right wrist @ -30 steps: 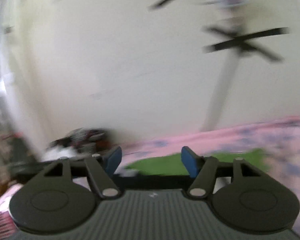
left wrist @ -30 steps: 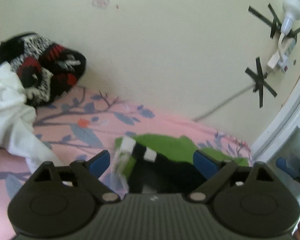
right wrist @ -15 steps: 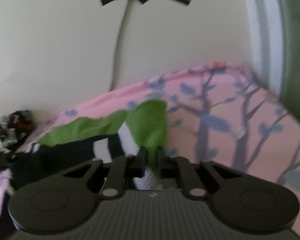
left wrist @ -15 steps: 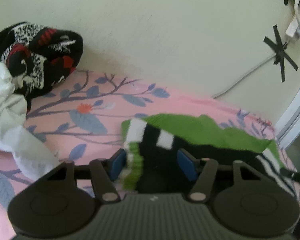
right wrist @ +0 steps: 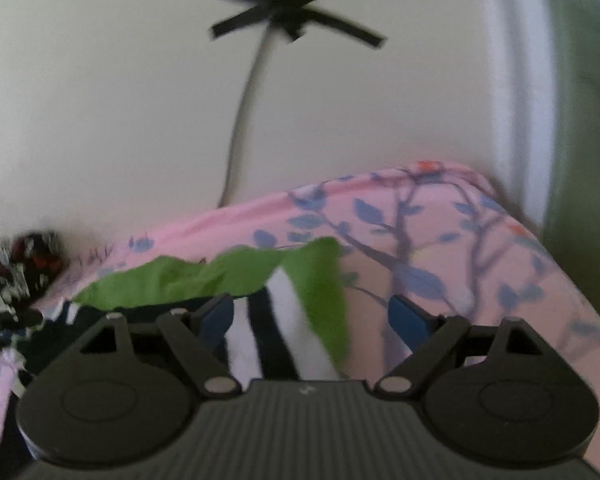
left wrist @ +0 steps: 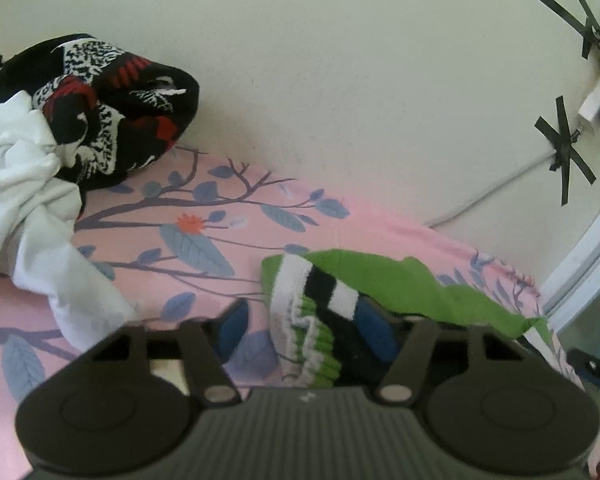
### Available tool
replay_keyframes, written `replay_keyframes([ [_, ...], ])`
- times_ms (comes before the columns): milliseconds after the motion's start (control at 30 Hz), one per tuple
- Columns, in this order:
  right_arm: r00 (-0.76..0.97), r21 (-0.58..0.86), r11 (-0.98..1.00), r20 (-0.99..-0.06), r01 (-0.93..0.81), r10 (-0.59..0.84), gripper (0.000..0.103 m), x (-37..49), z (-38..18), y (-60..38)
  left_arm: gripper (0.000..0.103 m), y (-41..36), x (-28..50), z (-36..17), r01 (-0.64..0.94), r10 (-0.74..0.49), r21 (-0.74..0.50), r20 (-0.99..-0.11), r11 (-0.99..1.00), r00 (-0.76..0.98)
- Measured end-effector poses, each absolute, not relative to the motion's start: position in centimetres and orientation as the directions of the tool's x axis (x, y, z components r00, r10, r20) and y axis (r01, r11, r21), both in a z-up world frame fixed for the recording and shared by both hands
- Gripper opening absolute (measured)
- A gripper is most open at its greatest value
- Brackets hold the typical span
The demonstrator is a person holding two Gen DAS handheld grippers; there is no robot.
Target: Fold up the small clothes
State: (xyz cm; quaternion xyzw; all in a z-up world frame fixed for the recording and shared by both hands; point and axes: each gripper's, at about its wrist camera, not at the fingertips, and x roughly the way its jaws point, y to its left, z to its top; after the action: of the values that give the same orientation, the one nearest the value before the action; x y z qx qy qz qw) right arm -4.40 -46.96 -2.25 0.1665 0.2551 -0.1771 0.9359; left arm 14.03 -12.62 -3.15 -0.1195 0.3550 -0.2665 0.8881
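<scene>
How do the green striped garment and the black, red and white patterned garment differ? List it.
1. The green striped garment is spread out low on the pink bedsheet; the patterned garment is bunched in a heap against the wall.
2. The green one lies between the left gripper's fingers; the patterned one lies apart, beside a white cloth.
Both rest on the bedsheet.

The green, black and white striped knitted garment looks soft, with a ribbed cuff. It lies on a matt pink cotton-like bedsheet printed with blue leaves. The black gripper bodies are matt ribbed plastic with blue rubbery pads.
</scene>
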Motion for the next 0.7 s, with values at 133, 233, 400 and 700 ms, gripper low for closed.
replay_keyframes([
  [133,0.75,0.224,0.866,-0.621,0.447,-0.227,0.044,0.1,-4.2,-48.4,0.023,-14.1,13.6,-3.8,0.427,-0.544,-0.341,-0.584,0.838,0.602],
  [233,0.771,0.248,0.842,-0.578,0.478,-0.268,0.001,-0.7,-4.7,-48.8,0.018,-14.2,12.7,-3.5,0.461,-0.537,-0.289,-0.568,0.839,0.623],
  [400,0.729,0.295,0.749,-0.591,0.594,-0.346,0.003,-1.6,-6.2,-50.3,0.025,-15.3,12.3,-4.0,0.47,-0.497,-0.216,-0.594,0.856,0.633],
  [700,0.784,0.214,0.847,-0.534,0.487,-0.316,0.068,-6.2,-2.5,-46.3,0.062,-12.3,12.2,-3.7,0.433,-0.494,-0.265,-0.631,0.862,0.598],
])
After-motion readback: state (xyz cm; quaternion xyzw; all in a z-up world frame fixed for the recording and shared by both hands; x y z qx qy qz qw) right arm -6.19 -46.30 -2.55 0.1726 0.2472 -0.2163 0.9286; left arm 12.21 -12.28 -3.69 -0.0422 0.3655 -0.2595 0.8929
